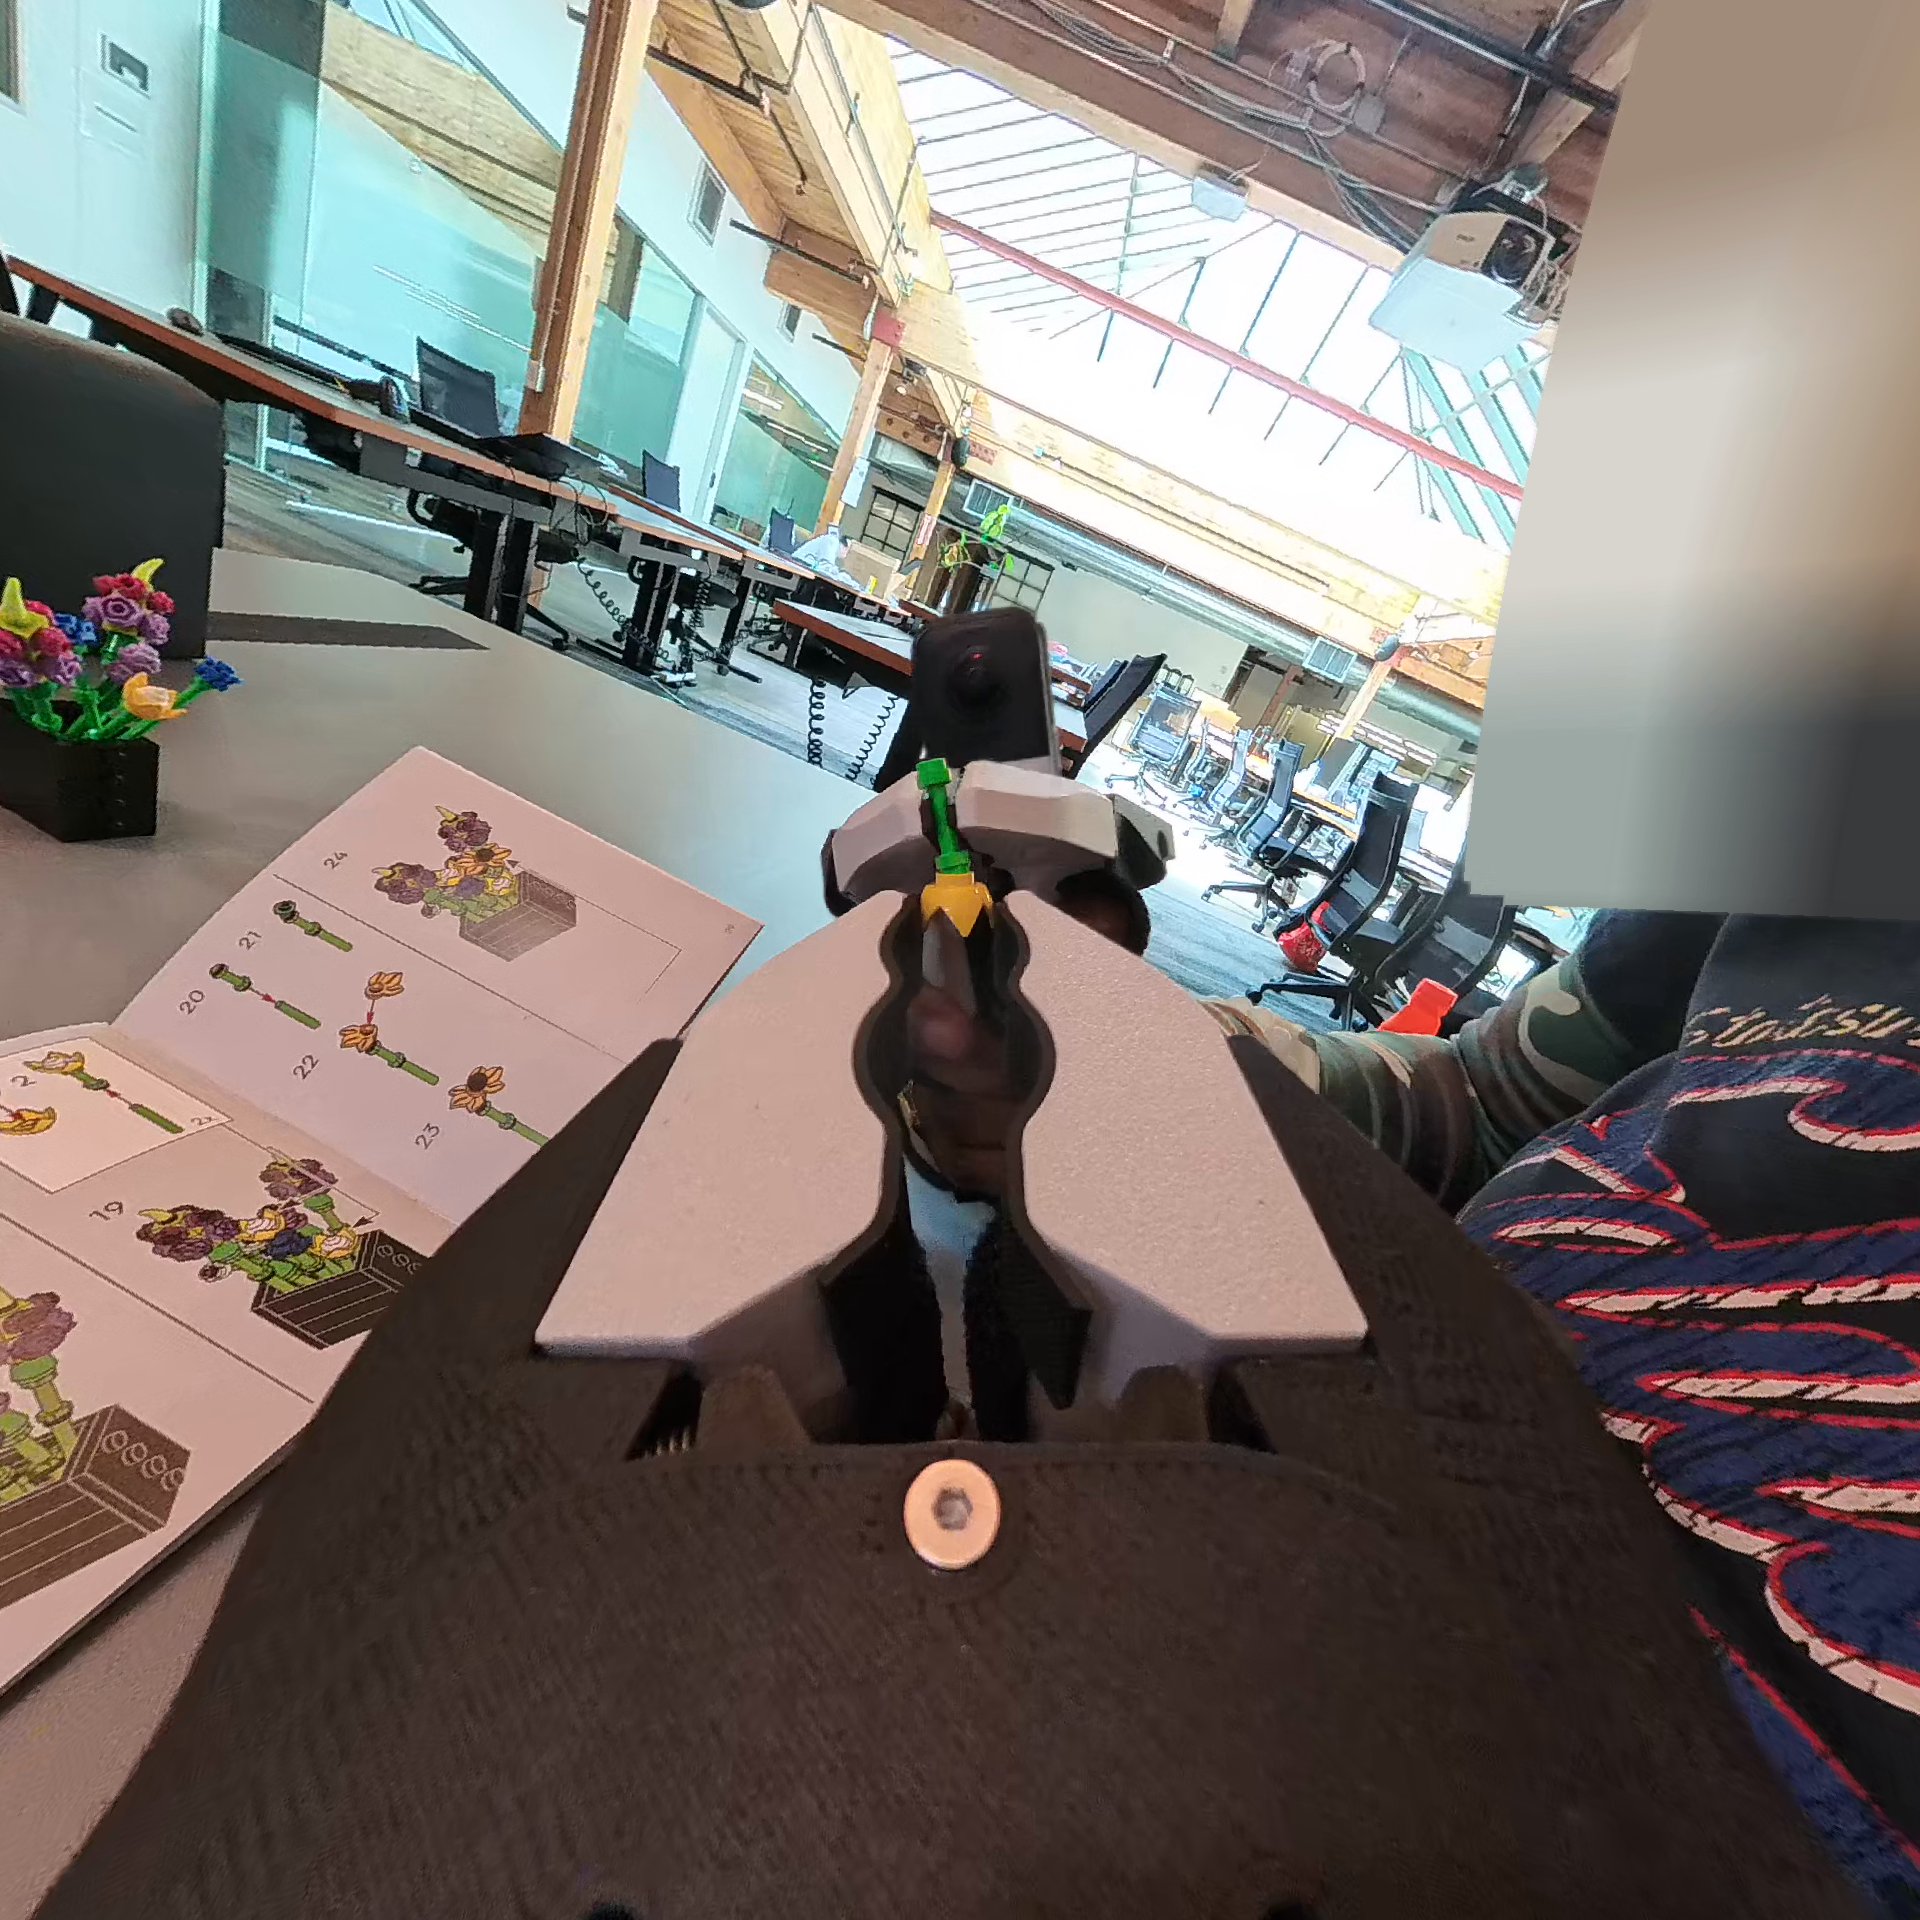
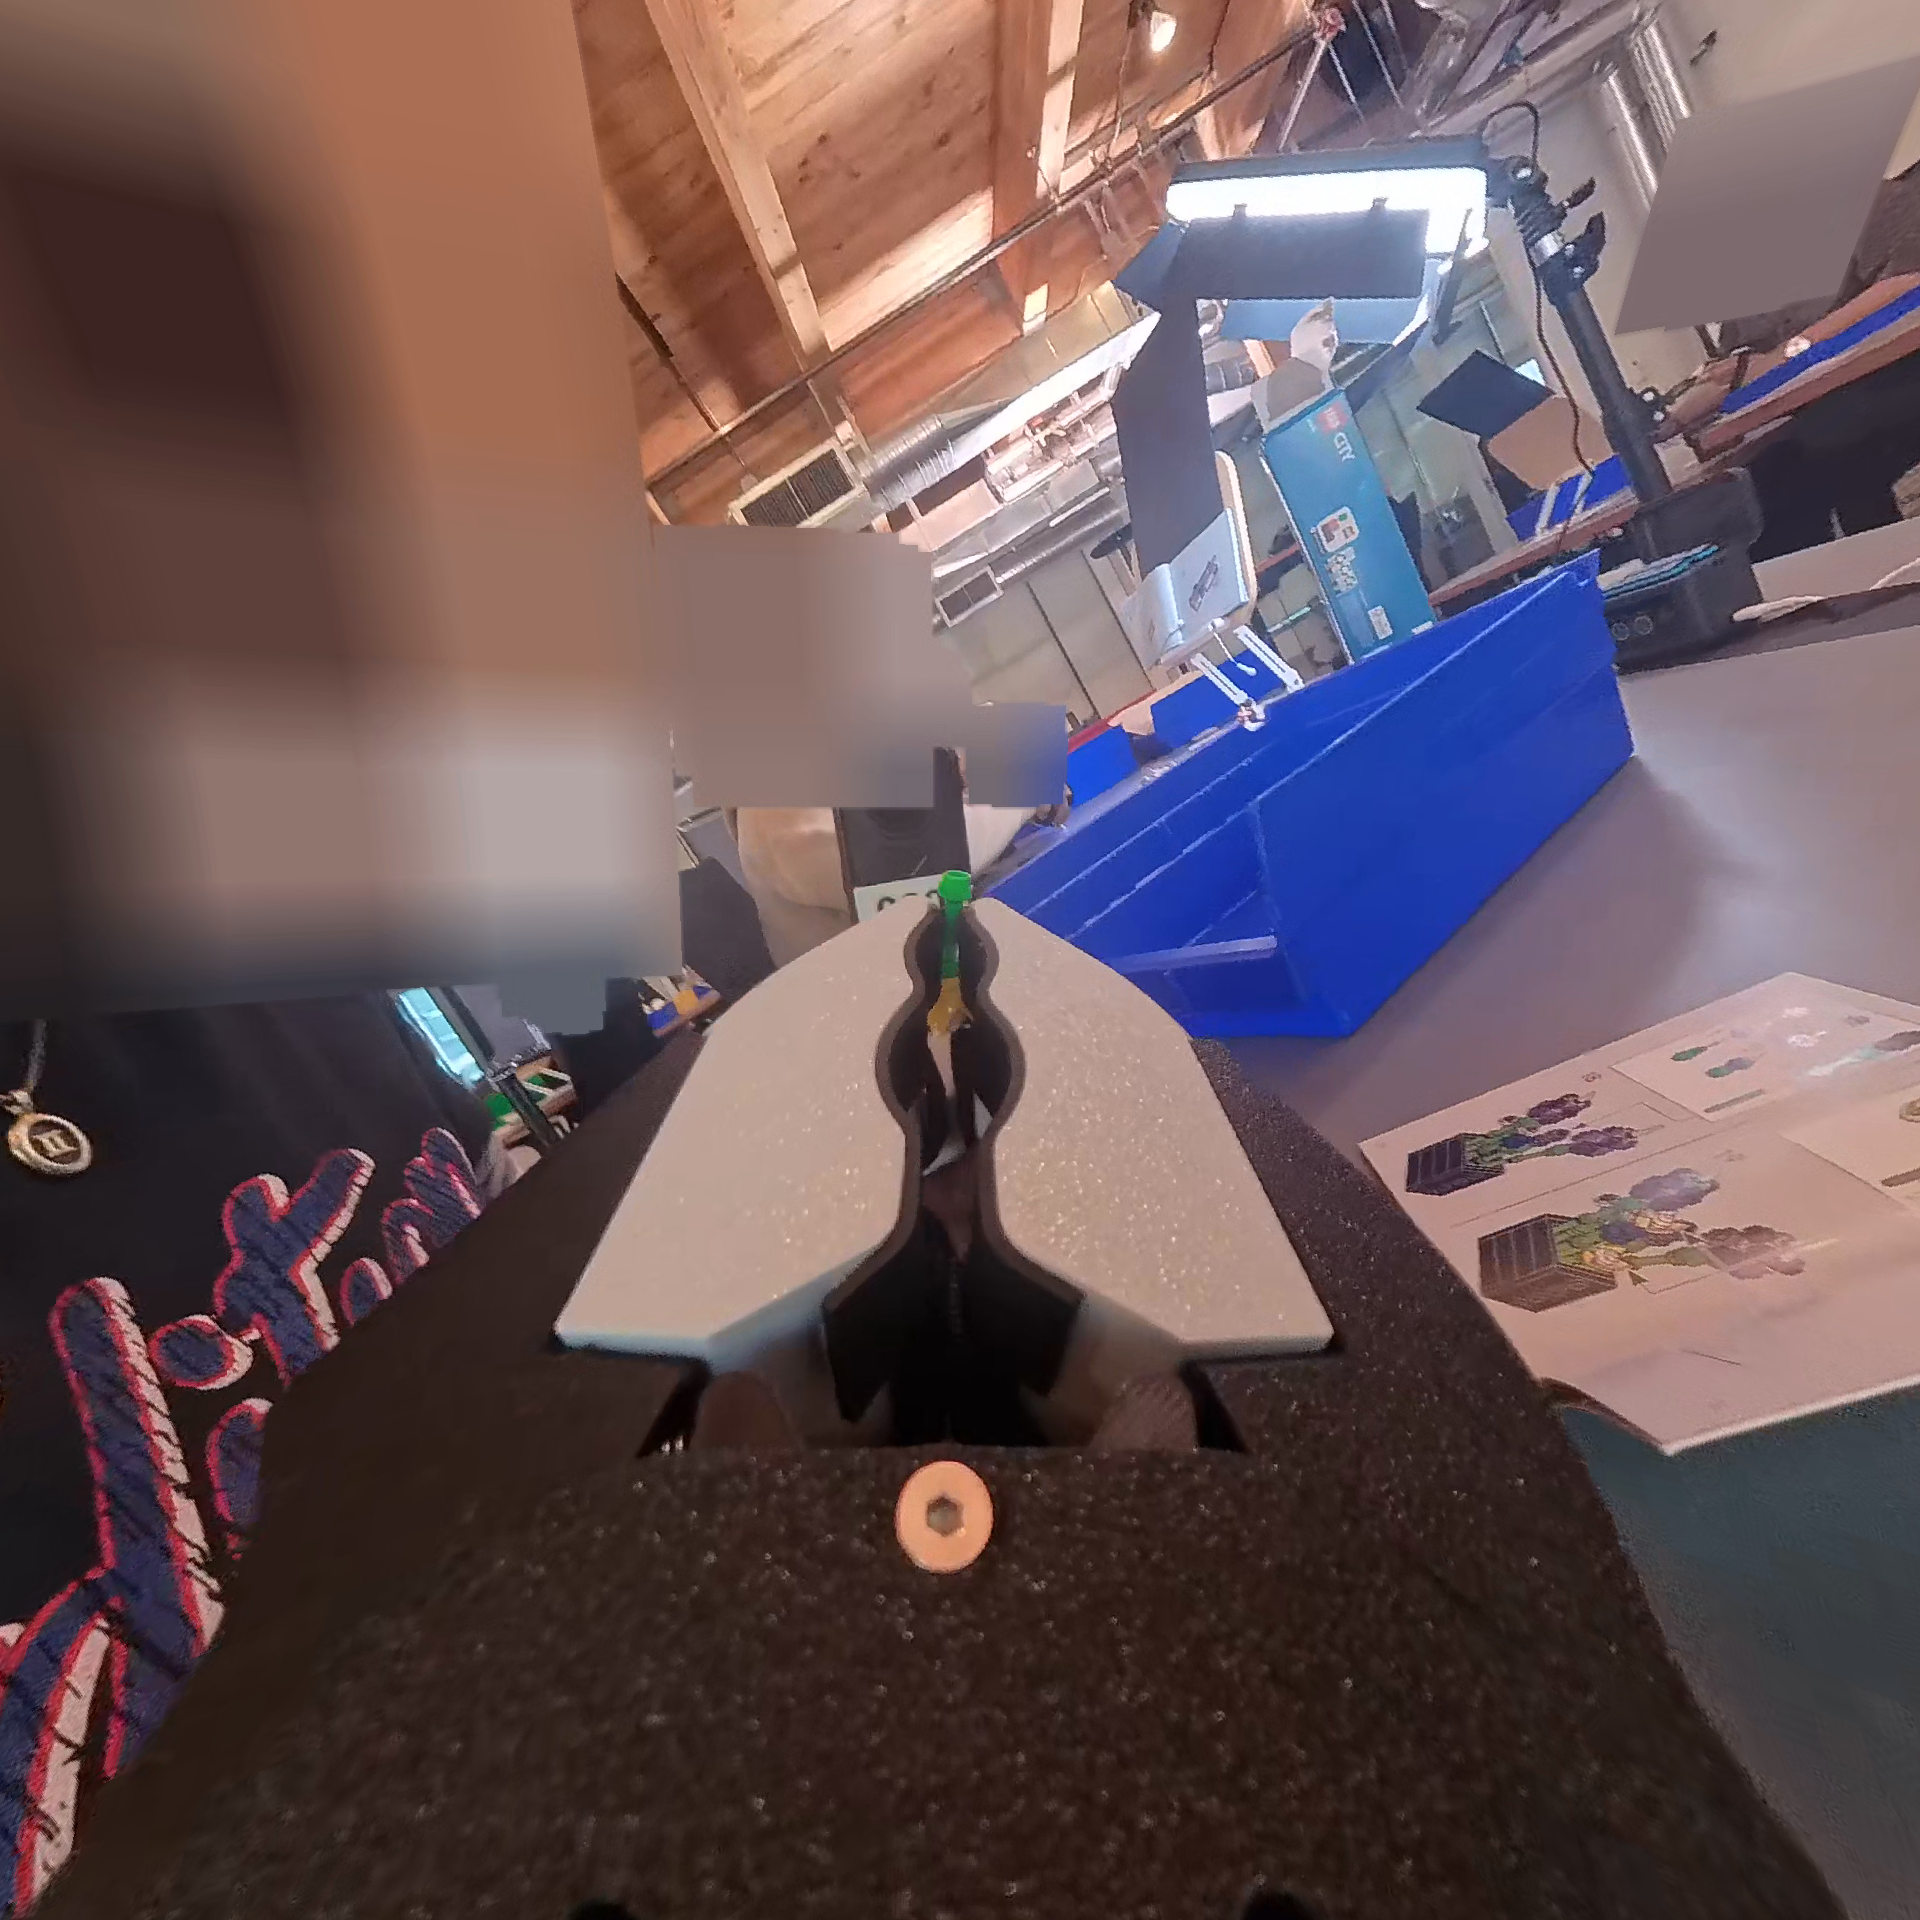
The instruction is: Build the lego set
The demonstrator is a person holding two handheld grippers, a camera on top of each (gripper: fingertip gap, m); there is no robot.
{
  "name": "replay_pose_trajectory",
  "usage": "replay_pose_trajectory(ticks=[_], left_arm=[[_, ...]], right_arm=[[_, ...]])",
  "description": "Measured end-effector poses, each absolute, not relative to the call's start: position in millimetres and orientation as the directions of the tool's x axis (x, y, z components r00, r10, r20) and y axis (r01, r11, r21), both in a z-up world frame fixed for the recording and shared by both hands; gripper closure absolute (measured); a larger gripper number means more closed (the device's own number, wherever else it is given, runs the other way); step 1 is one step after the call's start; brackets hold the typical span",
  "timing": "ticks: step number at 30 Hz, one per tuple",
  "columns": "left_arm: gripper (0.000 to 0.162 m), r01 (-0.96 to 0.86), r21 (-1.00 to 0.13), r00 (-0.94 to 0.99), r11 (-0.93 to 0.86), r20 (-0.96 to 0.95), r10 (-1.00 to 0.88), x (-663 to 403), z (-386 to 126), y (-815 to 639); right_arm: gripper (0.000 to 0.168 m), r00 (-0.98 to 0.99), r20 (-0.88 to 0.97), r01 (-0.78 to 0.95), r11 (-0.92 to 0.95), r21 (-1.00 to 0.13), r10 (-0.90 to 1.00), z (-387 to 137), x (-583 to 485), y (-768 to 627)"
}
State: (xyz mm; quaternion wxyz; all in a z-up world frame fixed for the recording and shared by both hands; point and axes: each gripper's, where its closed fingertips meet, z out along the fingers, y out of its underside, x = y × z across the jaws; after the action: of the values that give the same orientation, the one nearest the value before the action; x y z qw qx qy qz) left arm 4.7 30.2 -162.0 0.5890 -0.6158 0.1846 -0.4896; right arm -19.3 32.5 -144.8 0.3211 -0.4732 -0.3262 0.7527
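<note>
yellow flower (image 1: 954,902) on green stem (image 1: 940,805), held in the air between both tools: left gripper (image 1: 951,920) closed on the flower, right gripper (image 2: 951,930) closed on the stem. step: seating flower on stem; next, press together along the stem's axis. booklet (image 1: 343,997) lies open on the table (image 1: 582,707).

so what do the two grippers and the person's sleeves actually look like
Both the left gripper and right gripper have a rough black printed body, one silver hex screw, and two pale grey fingers with wavy black-lined inner edges. The person wears a camouflage sleeve and a dark sweater with blue, red and white embroidery.
</note>
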Motion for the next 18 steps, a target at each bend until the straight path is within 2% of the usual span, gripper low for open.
replay_pose_trajectory(ticks=[12, 18], left_arm=[[0.15, 0.31, -0.9, 0.462, -0.305, 0.424, -0.779, 7.7, -173.2, 34.5], [0.15, 0.297, -0.89, 0.454, -0.345, 0.45, -0.769, 9.7, -177.9, 36.2]], right_arm=[[0.165, -0.226, -0.432, -0.116, -0.465, -0.878, 0.873, -158.1, -17.5, 34.6], [0.165, -0.209, -0.445, -0.11, -0.473, -0.874, 0.871, -163.6, -13.6, 36.8]])
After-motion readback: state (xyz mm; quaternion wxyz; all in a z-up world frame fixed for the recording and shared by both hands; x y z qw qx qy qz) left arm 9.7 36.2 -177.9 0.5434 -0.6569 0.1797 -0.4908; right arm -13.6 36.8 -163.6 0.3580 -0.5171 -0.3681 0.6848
